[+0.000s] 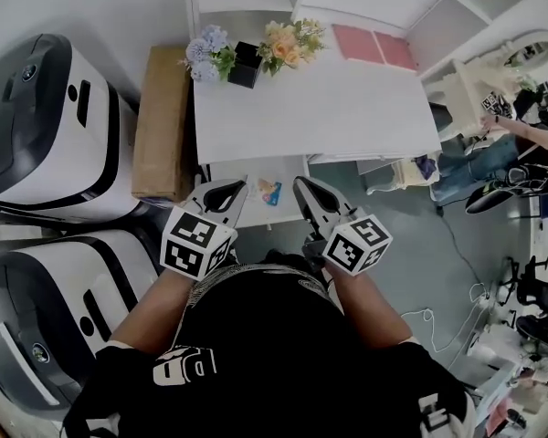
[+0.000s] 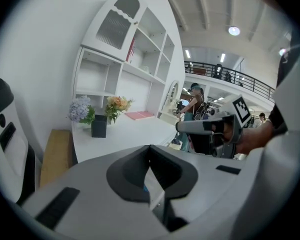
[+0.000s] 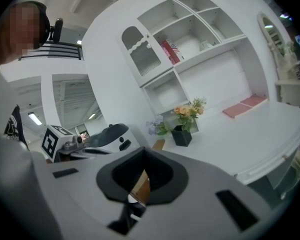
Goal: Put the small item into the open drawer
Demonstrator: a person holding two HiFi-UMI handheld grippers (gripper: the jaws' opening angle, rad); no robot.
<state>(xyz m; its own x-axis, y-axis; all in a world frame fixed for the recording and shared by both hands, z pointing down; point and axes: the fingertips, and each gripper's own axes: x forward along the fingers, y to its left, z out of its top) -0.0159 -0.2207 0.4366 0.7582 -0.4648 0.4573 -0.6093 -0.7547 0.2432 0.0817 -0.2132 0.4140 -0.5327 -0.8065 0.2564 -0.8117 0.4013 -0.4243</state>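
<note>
Colour marks out the small blue-and-orange item (image 1: pixel 269 192): it lies flat on the floor of the open white drawer (image 1: pixel 245 172), toward the drawer's right side, and nothing is touching it. It is too small for me to say what it is. The drawer stands pulled out from under the front edge of the white bench (image 1: pixel 329 108), which is presumably why the item can be seen from above at all. By the look of it the placing itself is done. The left claw (image 1: pixel 230 190) and the right claw (image 1: pixel 307 192) hang on either side of the drawer, close to the person's body and above the item. Each has its jaws pressed together with nothing between them, which fits hands that have no load to carry. Held apart like that, they leave the drawer mouth clear. Further back on the bench, a black square vase (image 1: pixel 246 64) with pale flowers and two pink mats (image 1: pixel 374 46) sit well away from the drawer. A brown cardboard box (image 1: pixel 162 121) stands at the bench's left end.
</note>
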